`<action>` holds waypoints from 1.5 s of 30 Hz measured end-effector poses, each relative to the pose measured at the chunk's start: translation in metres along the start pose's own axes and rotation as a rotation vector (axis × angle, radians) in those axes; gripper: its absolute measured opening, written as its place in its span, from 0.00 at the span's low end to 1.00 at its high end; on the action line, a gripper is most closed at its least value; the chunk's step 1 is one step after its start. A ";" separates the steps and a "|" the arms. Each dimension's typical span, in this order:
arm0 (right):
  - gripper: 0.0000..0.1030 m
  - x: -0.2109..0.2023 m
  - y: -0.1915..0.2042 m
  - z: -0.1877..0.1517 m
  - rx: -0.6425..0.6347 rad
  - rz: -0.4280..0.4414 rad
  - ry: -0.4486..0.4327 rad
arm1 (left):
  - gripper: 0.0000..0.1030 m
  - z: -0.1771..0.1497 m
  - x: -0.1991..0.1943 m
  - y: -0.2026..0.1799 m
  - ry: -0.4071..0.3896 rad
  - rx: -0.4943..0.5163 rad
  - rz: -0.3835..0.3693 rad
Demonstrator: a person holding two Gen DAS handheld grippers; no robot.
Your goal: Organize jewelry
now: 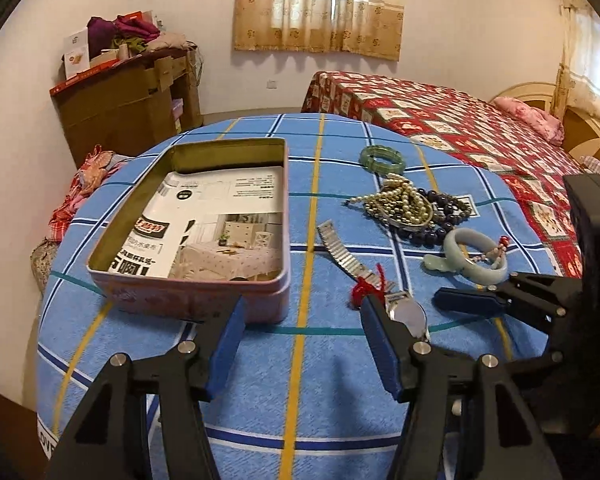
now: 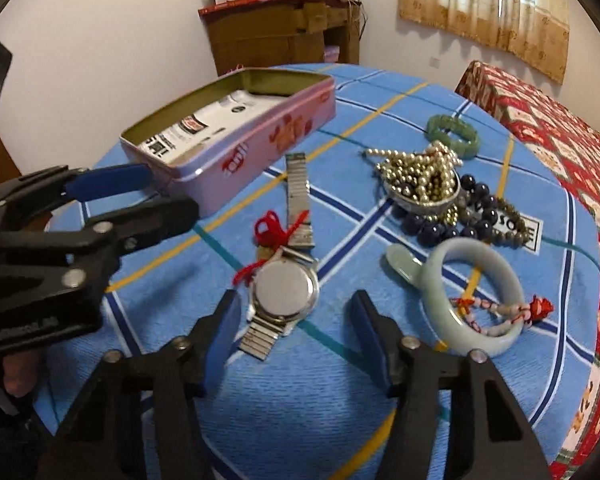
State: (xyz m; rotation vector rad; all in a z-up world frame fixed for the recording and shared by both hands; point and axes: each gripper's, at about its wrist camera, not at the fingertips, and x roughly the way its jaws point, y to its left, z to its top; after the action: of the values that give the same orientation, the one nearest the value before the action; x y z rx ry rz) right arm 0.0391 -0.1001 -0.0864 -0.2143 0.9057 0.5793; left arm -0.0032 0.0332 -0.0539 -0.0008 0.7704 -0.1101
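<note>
Jewelry lot, unsorted, on blue checked table (image 2: 300, 400). Wristwatch (image 2: 285, 292), face down, red cord at its lug, lies at 12 o'clock from right gripper (image 2: 296, 332), whose jaws are wide apart and hold nothing, apparently lined up to take it. Left gripper (image 1: 302, 344) also wide open, holding nothing. Pink tin (image 1: 192, 220), lidless, waits at 11 o'clock as likely receptacle. Pale bangle (image 2: 476, 300), pearl strand (image 2: 420, 172), dark beads (image 2: 476, 204), green bracelet (image 2: 454, 134) cluster at 2 o'clock.

open left claw (image 1: 304, 344), pink tin (image 1: 188, 296), watch (image 1: 408, 316)

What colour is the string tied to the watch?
Red; the string on the watch shows best in the right wrist view.
</note>
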 end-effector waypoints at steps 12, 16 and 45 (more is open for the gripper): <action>0.40 0.007 -0.009 0.010 -0.023 -0.017 -0.001 | 0.58 -0.003 0.009 -0.016 0.023 0.051 -0.025; 0.37 0.005 -0.012 0.008 -0.028 0.002 -0.014 | 0.58 0.000 0.008 -0.020 0.020 0.061 -0.031; 0.39 -0.017 -0.027 -0.004 -0.022 0.026 -0.042 | 0.05 0.001 0.036 -0.035 0.123 0.095 -0.137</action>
State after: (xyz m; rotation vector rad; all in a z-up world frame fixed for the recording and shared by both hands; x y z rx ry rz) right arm 0.0432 -0.1308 -0.0768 -0.2093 0.8627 0.6158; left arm 0.0193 -0.0057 -0.0768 0.0435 0.8875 -0.2788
